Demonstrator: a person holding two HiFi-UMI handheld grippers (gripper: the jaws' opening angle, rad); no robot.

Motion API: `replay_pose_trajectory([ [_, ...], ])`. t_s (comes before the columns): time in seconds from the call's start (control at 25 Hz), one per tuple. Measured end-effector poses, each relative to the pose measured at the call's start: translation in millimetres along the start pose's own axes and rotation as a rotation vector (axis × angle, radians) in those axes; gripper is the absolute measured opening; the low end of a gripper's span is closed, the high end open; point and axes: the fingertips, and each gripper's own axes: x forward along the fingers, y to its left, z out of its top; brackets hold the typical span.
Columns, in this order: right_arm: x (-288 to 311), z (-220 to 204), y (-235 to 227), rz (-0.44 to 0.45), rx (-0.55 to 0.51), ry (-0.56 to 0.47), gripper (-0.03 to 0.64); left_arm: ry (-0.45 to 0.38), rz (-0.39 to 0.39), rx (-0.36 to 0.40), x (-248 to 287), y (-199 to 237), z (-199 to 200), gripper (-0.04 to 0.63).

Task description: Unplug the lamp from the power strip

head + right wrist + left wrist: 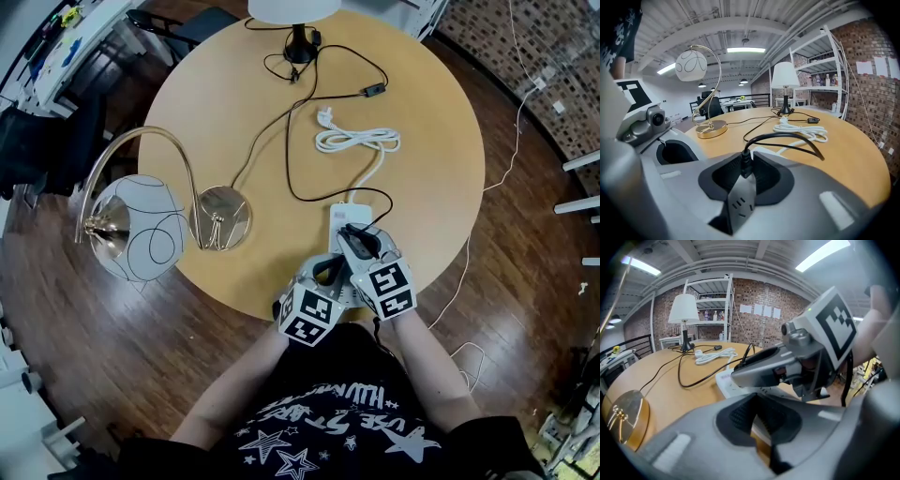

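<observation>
The plug (742, 161) is seen pinched in the right gripper (743, 174) only in its own view; the power strip (725, 380) is clamped by the left gripper (757, 419).

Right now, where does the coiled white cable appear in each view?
Head view: the coiled white cable lies upper centre, on the far half of the table.
Left gripper view: left of centre, beyond the power strip.
Right gripper view: right of centre, beyond the black plug.
Shared landmark: the white-shaded lamp, standing beyond the cable in every view.
</observation>
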Motion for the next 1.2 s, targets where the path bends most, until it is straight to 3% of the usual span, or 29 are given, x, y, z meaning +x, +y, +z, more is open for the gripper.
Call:
replay_pose_trajectory([
  [0.12, -6, 40, 6, -0.017, -0.031, -0.133, 0.074, -0.007, -0.001, 0.0, 0, 1, 0, 0.005],
  [0.28, -2, 82, 21, 0.005, -0.128, -0.189, 0.074, -0.009, 0.006, 0.02, 0, 2, 0, 0.005],
  [0.6, -26, 90, 15, -0.003, -0.111, -0.221, 0.075, -0.034, -0.007, -0.025, 1, 2, -2, 0.005],
  [0.68, -34, 98, 13, -0.008, -0.106, -0.241, 0.075, -0.037, -0.002, 0.001, -1, 3, -1, 0.005],
  [0.76, -43, 107, 13, -0.005, -0.097, -0.265, 0.077, -0.077, 0.053, 0.022, -9, 13, 10, 0.005],
  [0.96, -67, 128, 15, 0.012, -0.096, -0.324, 0.077, -0.264, 0.226, -0.022, -51, 50, 59, 0.005],
  [1.2, -92, 138, 21, 0.027, -0.09, -0.361, 0.077, -0.4, 0.355, -0.005, -105, 75, 101, 0.005],
])
